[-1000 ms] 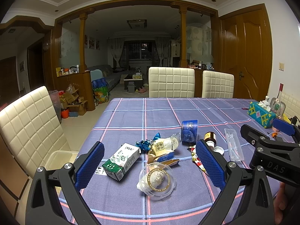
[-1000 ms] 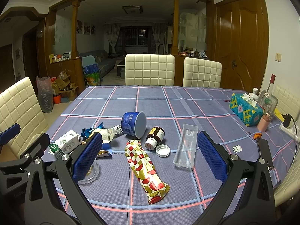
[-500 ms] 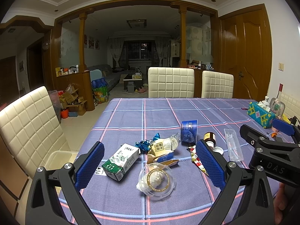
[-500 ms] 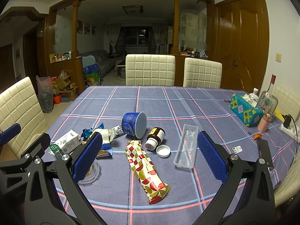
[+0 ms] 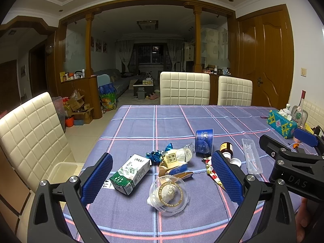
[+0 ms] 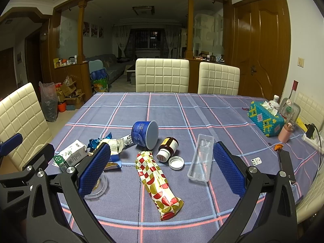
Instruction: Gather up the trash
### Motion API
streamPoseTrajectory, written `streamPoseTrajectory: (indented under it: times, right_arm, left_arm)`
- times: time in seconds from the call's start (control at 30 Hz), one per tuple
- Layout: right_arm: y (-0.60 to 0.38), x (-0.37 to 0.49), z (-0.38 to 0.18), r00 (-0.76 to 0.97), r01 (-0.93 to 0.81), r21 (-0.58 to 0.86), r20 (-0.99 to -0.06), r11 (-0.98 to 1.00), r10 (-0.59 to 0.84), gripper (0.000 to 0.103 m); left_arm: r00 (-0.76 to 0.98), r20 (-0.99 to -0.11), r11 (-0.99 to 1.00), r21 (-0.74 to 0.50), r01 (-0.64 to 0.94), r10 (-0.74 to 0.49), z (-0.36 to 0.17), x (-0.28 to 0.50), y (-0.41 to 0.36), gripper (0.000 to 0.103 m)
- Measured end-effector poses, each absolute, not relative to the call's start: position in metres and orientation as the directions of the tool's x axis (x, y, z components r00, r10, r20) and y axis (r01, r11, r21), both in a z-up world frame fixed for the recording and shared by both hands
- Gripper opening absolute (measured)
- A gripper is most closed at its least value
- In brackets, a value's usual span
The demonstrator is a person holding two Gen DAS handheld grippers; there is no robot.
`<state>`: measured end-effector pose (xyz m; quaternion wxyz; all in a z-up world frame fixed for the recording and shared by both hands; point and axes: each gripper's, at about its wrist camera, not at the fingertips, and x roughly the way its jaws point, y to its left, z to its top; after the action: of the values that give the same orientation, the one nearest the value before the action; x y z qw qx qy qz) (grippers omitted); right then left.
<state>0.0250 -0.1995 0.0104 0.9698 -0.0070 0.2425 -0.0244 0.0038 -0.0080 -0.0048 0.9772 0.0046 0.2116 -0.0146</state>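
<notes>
Trash lies on the checked tablecloth (image 5: 182,121). A green-white carton (image 5: 130,174), a round clear lidded container (image 5: 169,194), crumpled wrappers (image 5: 174,160) and a blue cup on its side (image 5: 204,143) show in the left wrist view. A red-gold wrapper (image 6: 158,182), a brown bottle (image 6: 168,148), its white cap (image 6: 176,162), a clear plastic tray (image 6: 200,160) and the blue cup (image 6: 144,134) show in the right wrist view. My left gripper (image 5: 162,179) is open above the container. My right gripper (image 6: 160,171) is open above the red-gold wrapper.
A beaded tissue box (image 6: 265,119), bottles (image 6: 287,111) and a power strip (image 6: 311,139) stand at the table's right edge. Cream chairs stand at the far side (image 6: 162,75) and on the left (image 5: 30,137). A clear bin (image 5: 62,172) sits on the left chair.
</notes>
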Motion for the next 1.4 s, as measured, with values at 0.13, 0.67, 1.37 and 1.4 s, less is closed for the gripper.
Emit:
streamPoseTrajectory:
  times: [0.13, 0.67, 1.37, 1.4]
  right_arm:
    - [-0.199, 0.027, 0.006, 0.873, 0.045, -0.027, -0.485, 0.999, -0.052, 0.1]
    - [-0.211, 0.081, -0.094, 0.716, -0.012, 0.015, -0.698, 1.0, 0.019, 0.094]
    - [-0.199, 0.093, -0.135, 0.61, -0.081, 0.046, -0.788, 0.996, 0.086, 0.027]
    - [-0.198, 0.093, -0.135, 0.61, -0.081, 0.05, -0.788, 0.995, 0.089, 0.027]
  left_arm:
    - [0.894, -0.446, 0.999, -0.011, 0.035, -0.036, -0.009, 0.01, -0.008, 0.096]
    - [0.753, -0.656, 0.998, -0.021, 0.062, -0.06, -0.089, 0.057, 0.0, 0.096]
    - [0.663, -0.738, 0.992, -0.095, 0.088, -0.129, -0.124, 0.076, 0.003, 0.048]
    - [0.677, -0.722, 0.989, -0.111, 0.093, -0.145, -0.12, 0.073, 0.006, 0.045]
